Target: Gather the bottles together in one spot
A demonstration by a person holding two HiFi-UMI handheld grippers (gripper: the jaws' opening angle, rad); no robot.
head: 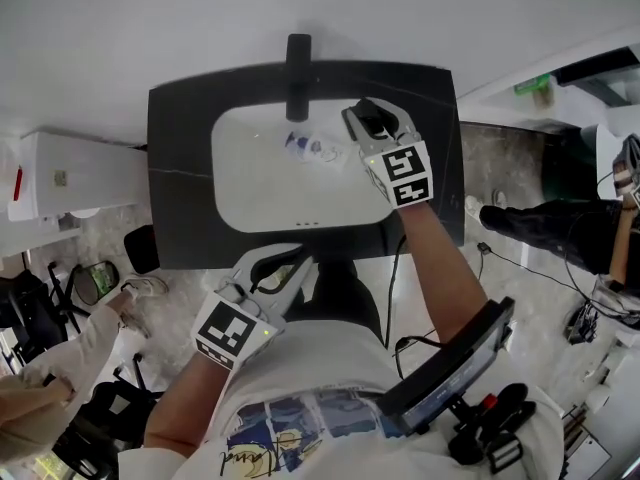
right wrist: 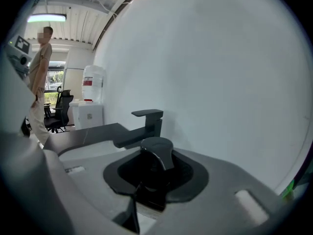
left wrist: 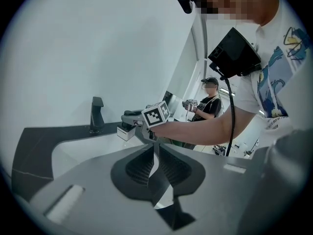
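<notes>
- A dark stone-look counter point(head: 180, 168) is sitting against a plain white wall, with a white sink point(head: 250, 198) sunk into it and a black faucet point(head: 298, 68) at the back.
- One small clear bottle point(head: 305, 146) with a blue label is lying in the sink basin, just in front of the faucet. There might be a second one right next to it, but it's too small to tell.
- The right gripper point(head: 365, 118) is hanging over the back right of the basin, just beside that clear bottle. Its jaws are clamping a dark rounded thing point(right wrist: 156, 153), and I'm guessing that's the cap end of a black bottle.
- The left gripper point(head: 285, 268) is waiting near the front edge of the counter, well apart from the bottles. Its jaws are pressed together with nothing between them.
- My read is that we're mid-carry, with the right side bringing its dark bottle over to join the one in the sink.
- The next move is looking like a gentle set-down next to the clear bottle, then letting go. Just don't bump the clear one or clip the faucet, since it's all pretty tight back there.
</notes>
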